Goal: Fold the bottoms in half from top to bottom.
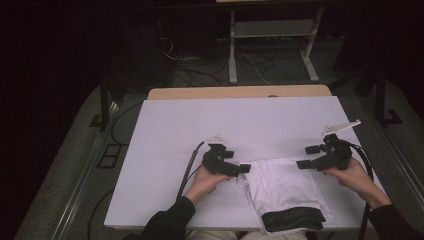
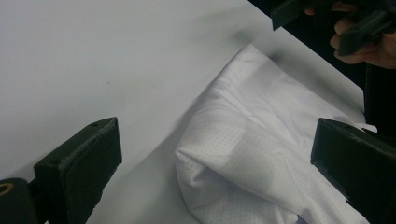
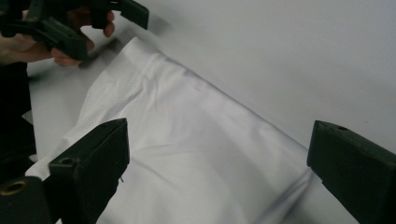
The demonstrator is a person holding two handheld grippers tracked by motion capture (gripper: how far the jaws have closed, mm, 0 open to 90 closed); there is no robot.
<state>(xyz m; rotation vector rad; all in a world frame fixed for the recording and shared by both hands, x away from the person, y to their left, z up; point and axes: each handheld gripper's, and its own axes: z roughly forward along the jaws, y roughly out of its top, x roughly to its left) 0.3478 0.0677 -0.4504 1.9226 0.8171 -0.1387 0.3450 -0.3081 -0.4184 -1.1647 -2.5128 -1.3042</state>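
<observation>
A folded white garment (image 1: 282,187) lies on the white table (image 1: 200,130) near its front edge, its dark waistband (image 1: 292,218) toward the person, flanked by two hand-held grippers. The left gripper (image 1: 243,168), held in the person's left hand (image 1: 207,180), points across the table at the garment's left edge; in the left gripper view its two black jaws stand wide apart with a bunched, perforated fold of the white fabric (image 2: 243,158) lying between and just ahead of them, neither pad pressing on it, so the grip is released. The right gripper (image 1: 309,156), held in the right hand (image 1: 352,175), sits at the garment's far right corner with a grey three-cornered plate (image 1: 340,127) on top; its jaws also stand spread, clamping nothing, and in the right gripper view smooth cloth (image 3: 201,154) stretches out beyond and between the pads, whether just under them or touching cannot be told. Seen from that same view, the other gripper (image 3: 70,28) hovers at the far end of the garment. A cable (image 1: 190,167) trails from the left gripper across the table.
</observation>
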